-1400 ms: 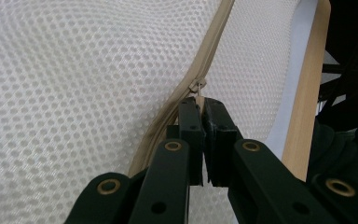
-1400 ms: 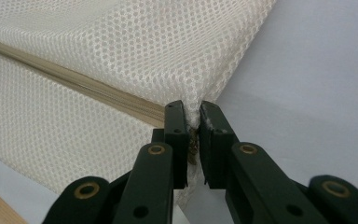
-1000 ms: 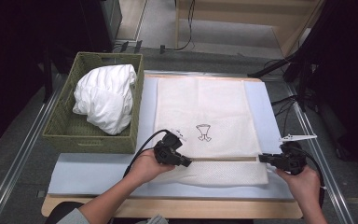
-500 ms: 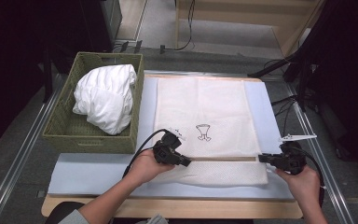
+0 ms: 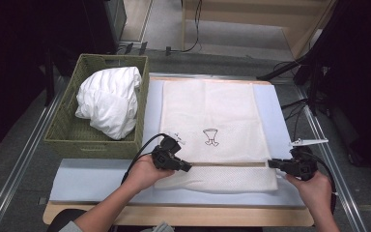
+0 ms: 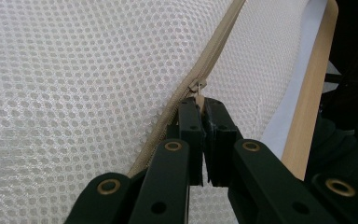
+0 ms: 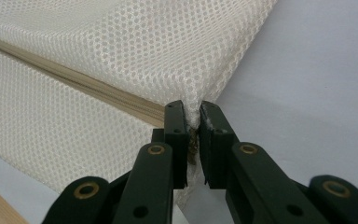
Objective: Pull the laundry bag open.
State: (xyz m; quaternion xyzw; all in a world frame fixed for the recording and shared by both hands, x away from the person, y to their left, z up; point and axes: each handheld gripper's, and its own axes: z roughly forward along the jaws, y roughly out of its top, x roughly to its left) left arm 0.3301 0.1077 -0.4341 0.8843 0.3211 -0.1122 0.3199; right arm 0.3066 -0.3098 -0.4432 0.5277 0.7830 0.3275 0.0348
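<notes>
Nothing's shifted lately: left gripper [image 6: 199, 105] still pinches the small metal zipper pull [image 6: 196, 86], right gripper [image 7: 192, 112] clamps the white mesh laundry bag [image 5: 211, 121] corner, zipper unopened.

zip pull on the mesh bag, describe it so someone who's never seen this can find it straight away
Start at the white mesh bag lying flat on the pale blue mat, right of the green basket. A tan zipper crosses it near the person's edge. The zip pull is the small metal tab at its left end, pinched in the left tongs; nothing else on the bag is metal.
</notes>
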